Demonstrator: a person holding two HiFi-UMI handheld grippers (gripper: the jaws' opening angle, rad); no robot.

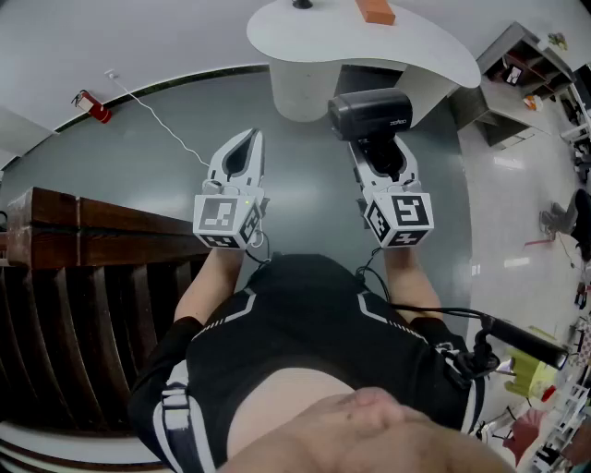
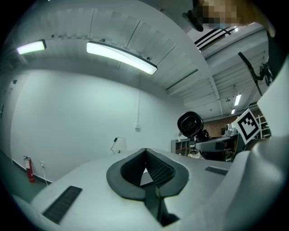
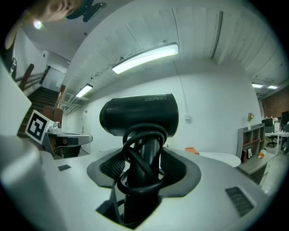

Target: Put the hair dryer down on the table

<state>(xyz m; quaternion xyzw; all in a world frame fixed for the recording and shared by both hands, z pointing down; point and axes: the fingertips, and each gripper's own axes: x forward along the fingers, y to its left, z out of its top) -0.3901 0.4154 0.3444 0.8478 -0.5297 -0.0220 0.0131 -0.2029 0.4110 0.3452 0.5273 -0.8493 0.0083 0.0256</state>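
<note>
Black-shirted torso (image 1: 314,323) fills the bottom of the head view, forearms reaching forward to both grippers. Grey floor (image 1: 138,166) lies open beneath them. Dark wooden railing (image 1: 83,277) bounds the left side. White table (image 1: 314,37) ahead has a curved top on a pale pedestal (image 1: 305,88), its near edge just beyond the right gripper. The top is mostly bare, with an orange block (image 1: 374,11) near the far edge.

Left gripper (image 1: 247,143) is held level with the right and well apart from it. Its jaws are clenched tip to tip with nothing between them.

Right gripper (image 1: 383,162) has its jaws clamped on the handle of the black hair dryer (image 1: 369,113). The handle runs along the jaws, away from the person. The barrel, its long axis, lies crosswise, left to right. One round end faces the left gripper; nozzle or rear, cannot tell. The dryer hangs in the air, short of the table edge. Its black cord (image 3: 142,171) is looped round the handle between the pads.

Red fire extinguisher (image 1: 92,106) stands by the far left wall.
</note>
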